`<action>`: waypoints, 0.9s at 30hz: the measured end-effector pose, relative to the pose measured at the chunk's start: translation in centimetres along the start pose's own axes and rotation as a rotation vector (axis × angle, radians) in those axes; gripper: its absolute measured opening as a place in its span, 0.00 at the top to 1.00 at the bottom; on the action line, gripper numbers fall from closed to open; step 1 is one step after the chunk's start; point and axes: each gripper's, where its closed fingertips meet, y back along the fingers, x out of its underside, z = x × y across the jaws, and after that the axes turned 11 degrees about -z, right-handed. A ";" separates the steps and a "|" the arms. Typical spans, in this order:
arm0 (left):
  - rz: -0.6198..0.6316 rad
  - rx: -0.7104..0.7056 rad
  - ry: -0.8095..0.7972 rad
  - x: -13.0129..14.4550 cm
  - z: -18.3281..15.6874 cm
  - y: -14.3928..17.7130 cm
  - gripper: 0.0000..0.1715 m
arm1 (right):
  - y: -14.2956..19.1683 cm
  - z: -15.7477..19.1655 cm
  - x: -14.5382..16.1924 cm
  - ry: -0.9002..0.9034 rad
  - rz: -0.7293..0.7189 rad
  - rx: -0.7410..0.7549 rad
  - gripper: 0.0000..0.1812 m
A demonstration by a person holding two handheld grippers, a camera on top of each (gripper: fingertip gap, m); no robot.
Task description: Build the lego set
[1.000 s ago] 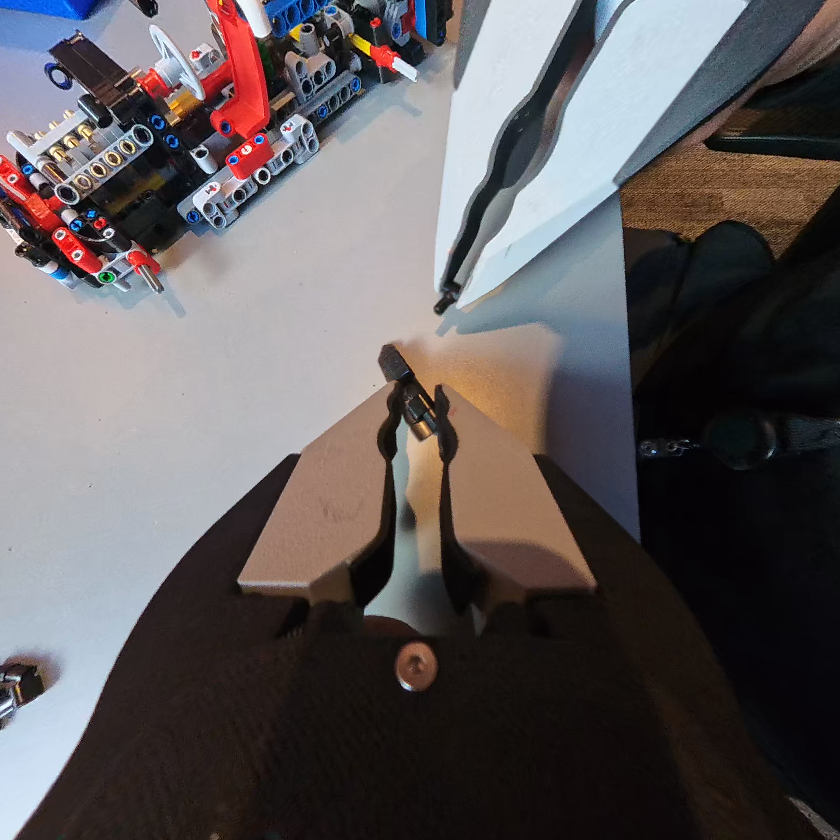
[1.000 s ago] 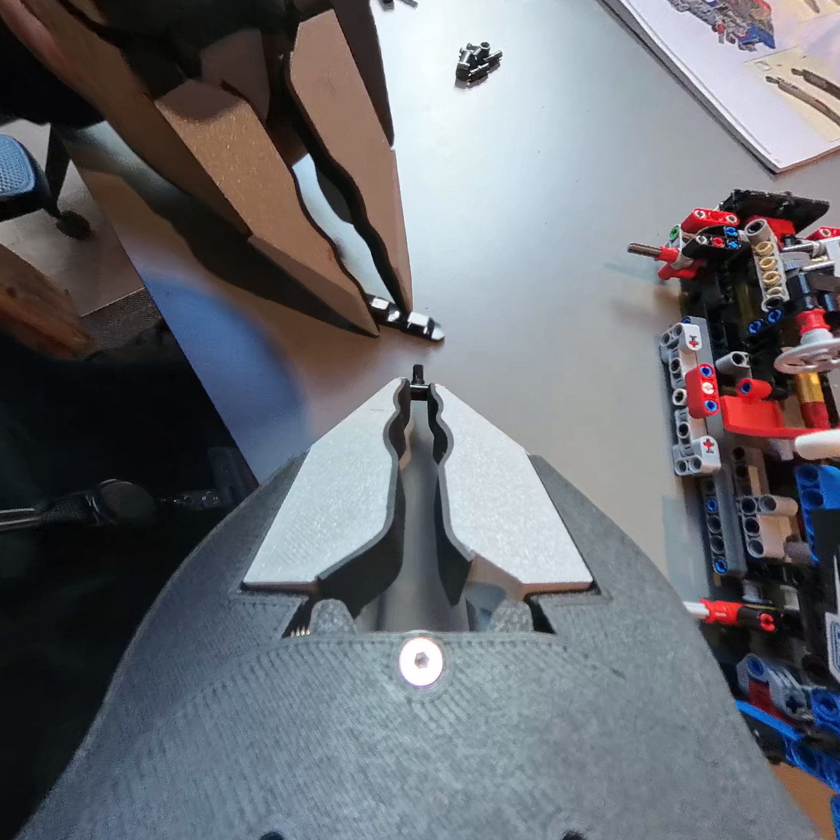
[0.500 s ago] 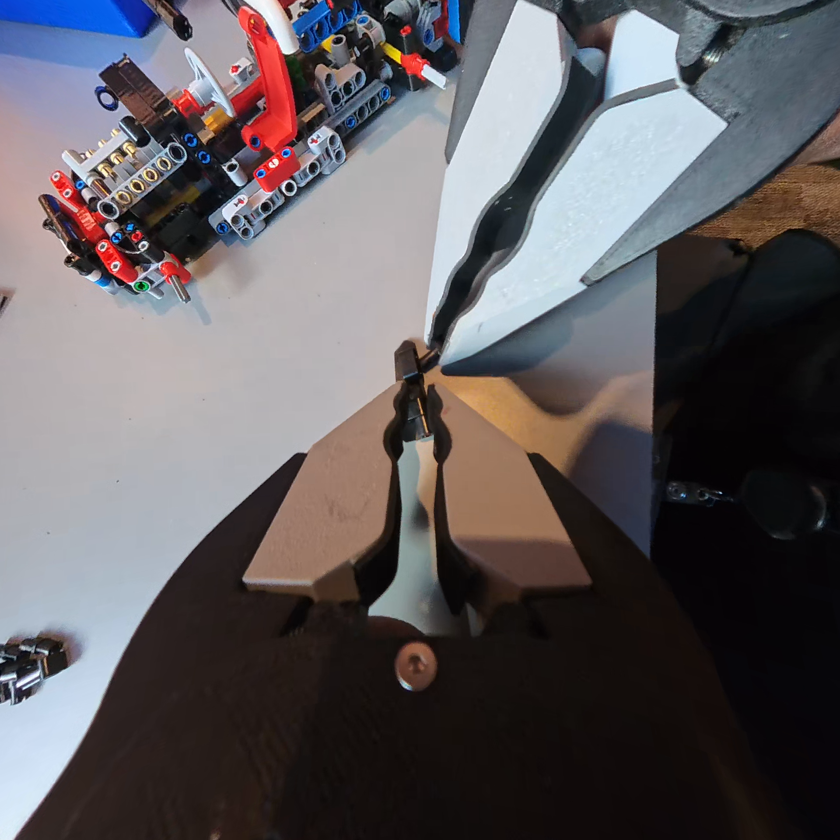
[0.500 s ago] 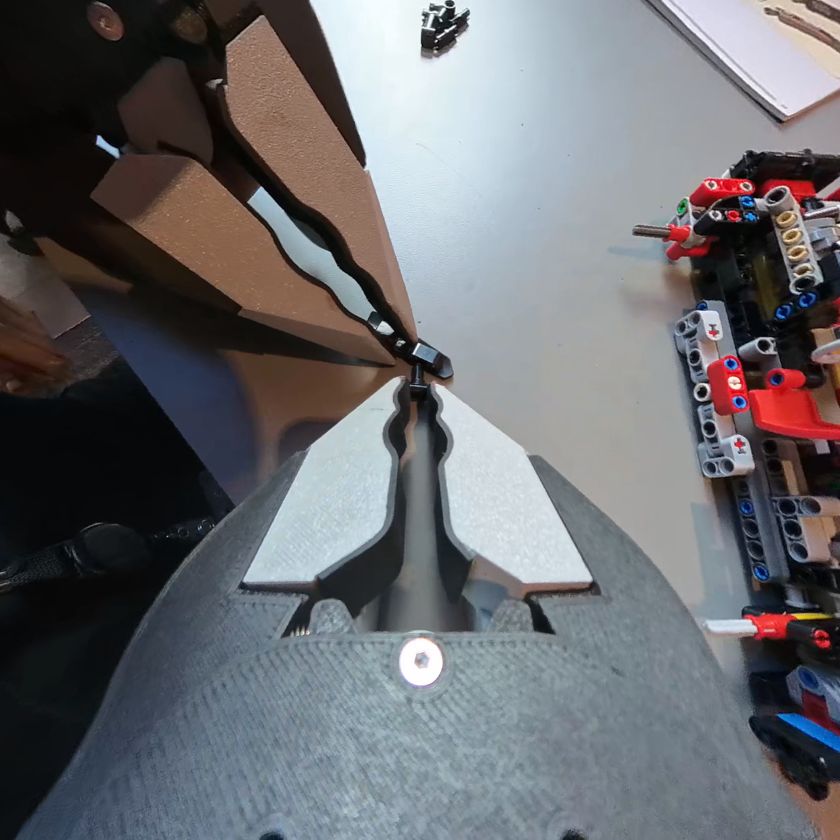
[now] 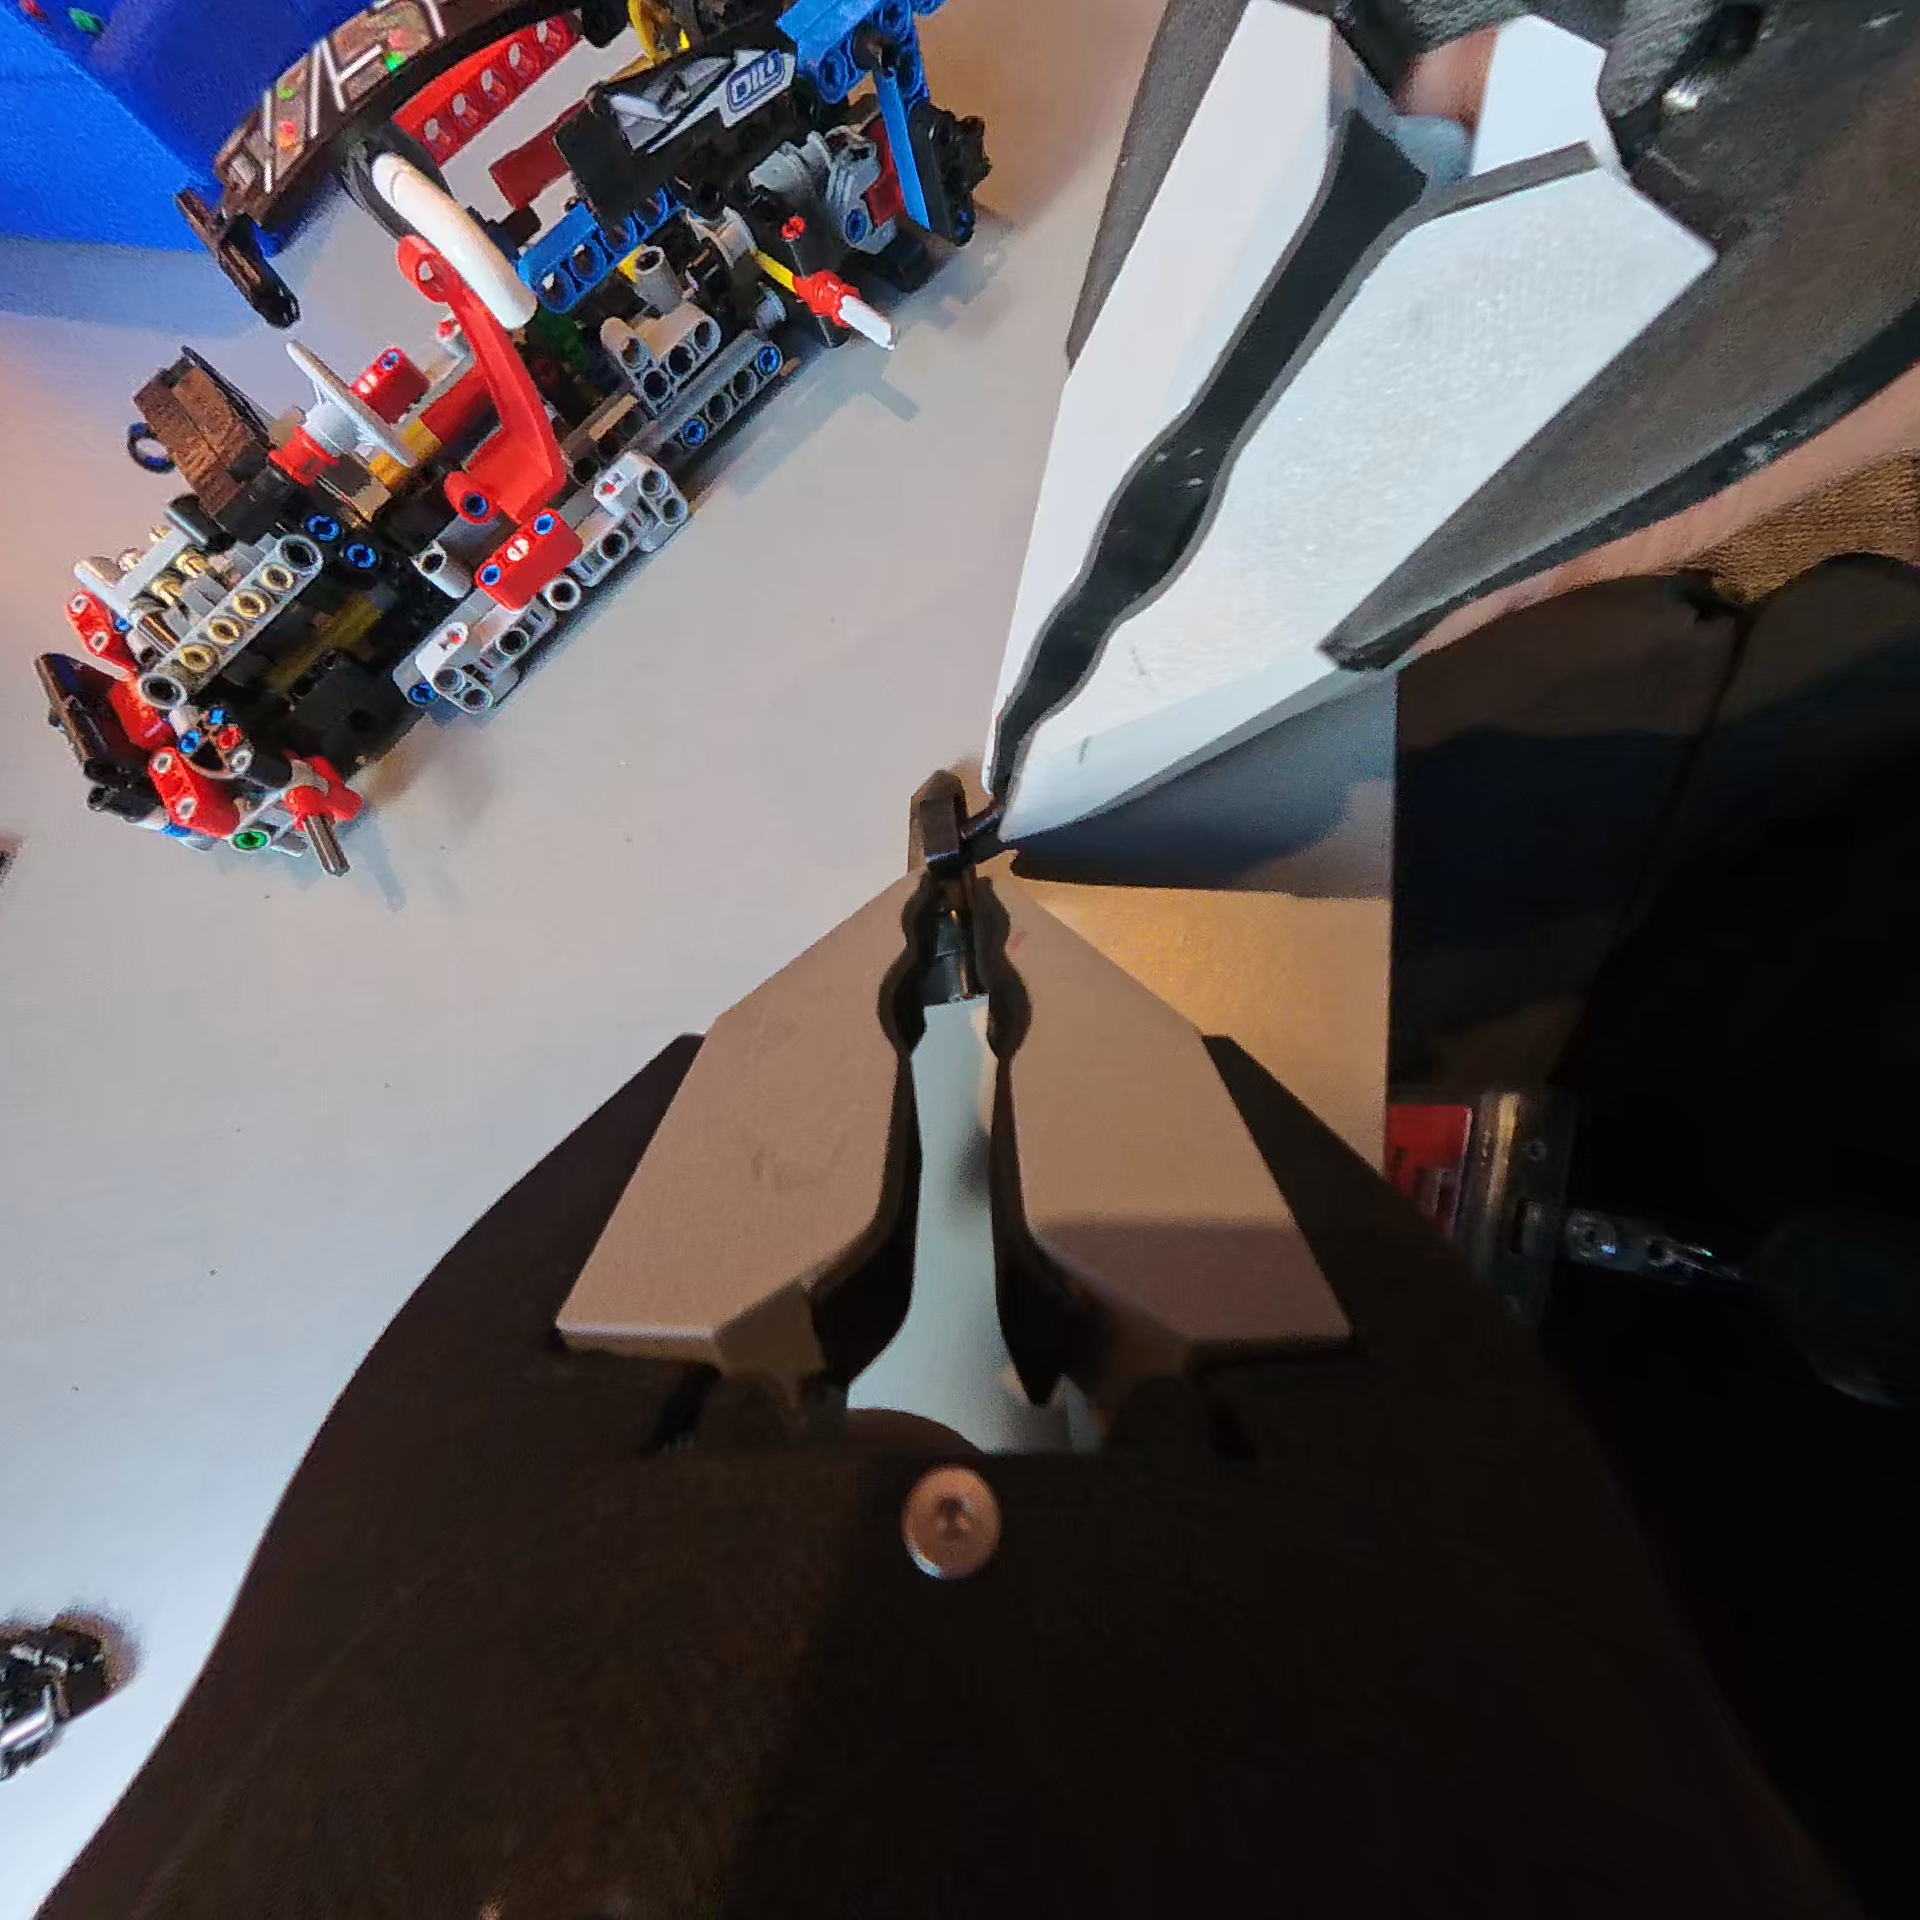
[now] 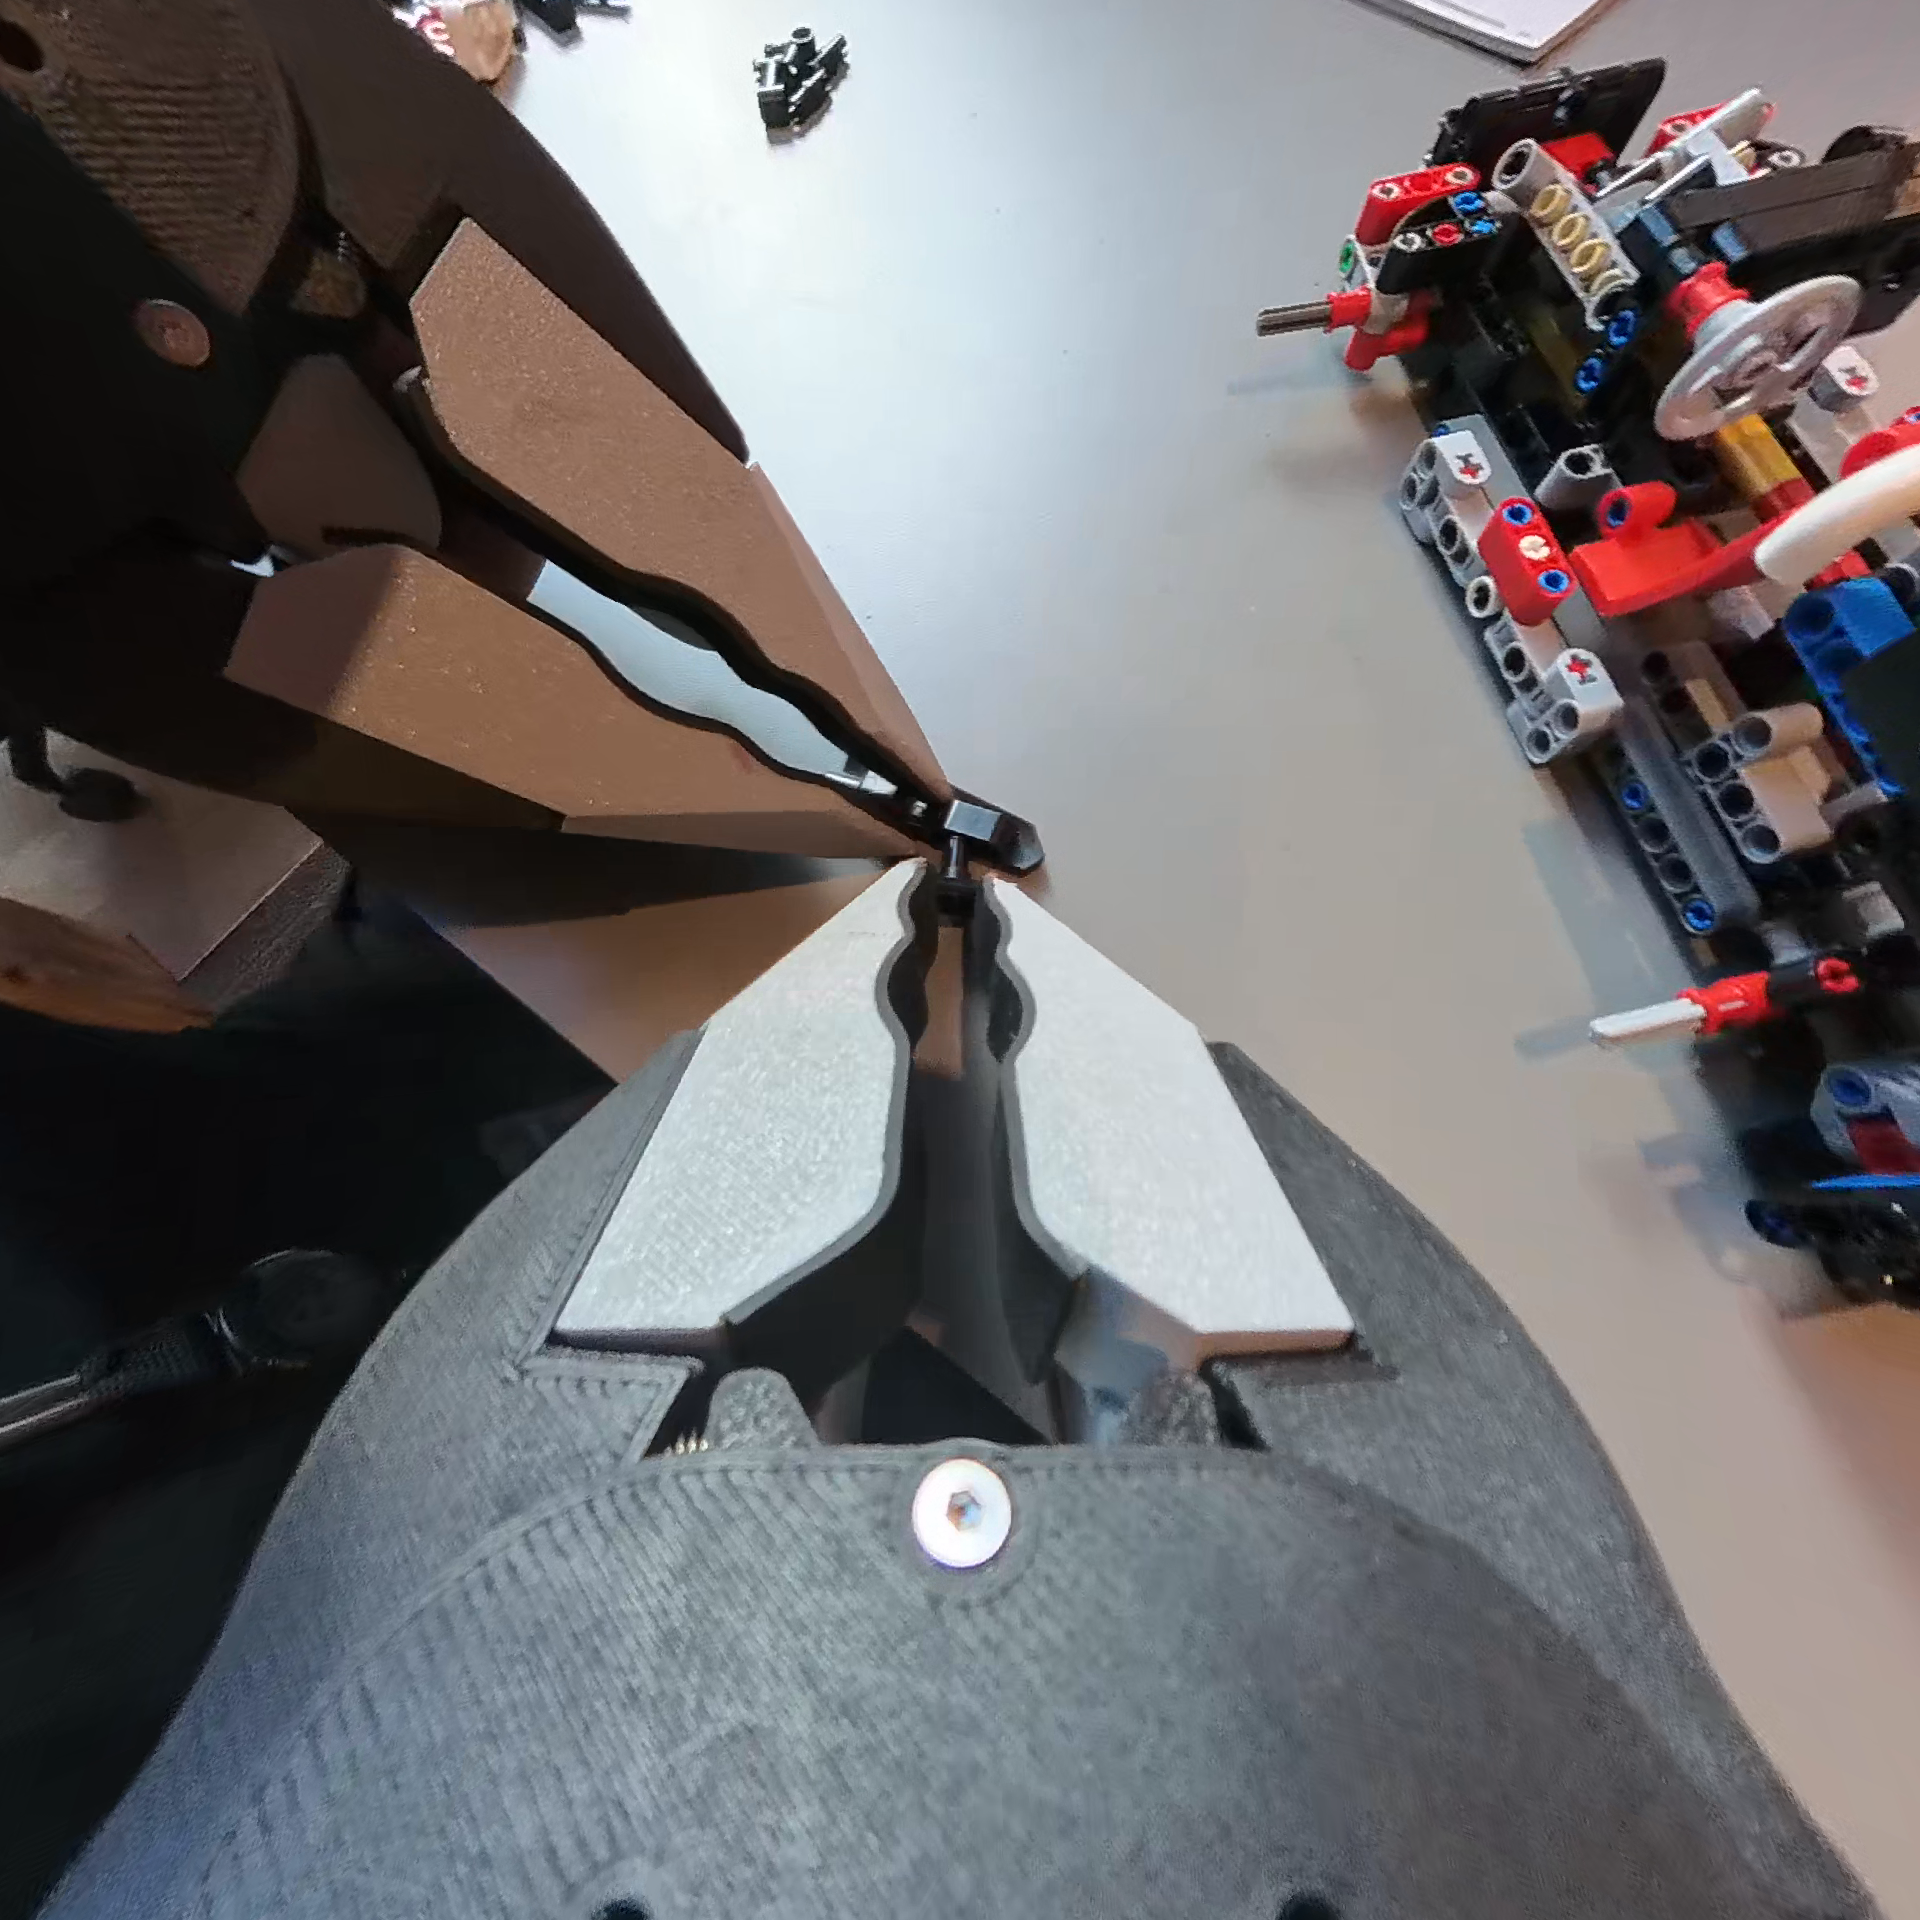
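Note:
My left gripper (image 5: pixel 948 885) is shut on a small black connector piece (image 5: pixel 935 816) and holds it just above the grey table near its edge. My right gripper (image 6: pixel 951 881) is shut on a short black pin (image 6: pixel 951 864). The two grippers meet tip to tip, and the pin touches the side of the connector (image 6: pixel 992 826). The right gripper (image 5: pixel 992 819) enters the left wrist view from the upper right. The left gripper (image 6: pixel 930 810) enters the right wrist view from the upper left. The part-built lego model (image 5: pixel 416 468), in red, black, blue and grey, lies on the table (image 5: pixel 623 1039) apart from both; it also shows in the right wrist view (image 6: pixel 1662 520).
A small heap of black lego pieces (image 6: pixel 800 68) lies farther off and also shows in the left wrist view (image 5: pixel 42 1683). A blue box (image 5: pixel 104 125) stands behind the model. A booklet corner (image 6: pixel 1507 21) lies at the far edge. The table edge (image 5: pixel 1390 935) is right beside the grippers.
The two grippers have come together from a gap. The pin now touches the connector. Both still hold their pieces.

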 end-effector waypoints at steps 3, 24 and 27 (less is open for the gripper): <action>0.004 -0.025 -0.010 -0.2 0.0 -0.2 0.98 | 0.1 0.2 -0.1 -0.017 -0.029 0.018 0.98; -0.031 -0.049 0.079 -0.6 0.4 0.2 0.85 | 1.7 -0.7 -0.4 -0.008 -0.148 0.052 0.98; -0.063 -0.044 0.119 -0.9 0.7 0.6 0.83 | 3.7 -1.8 -1.7 0.002 -0.244 0.037 0.98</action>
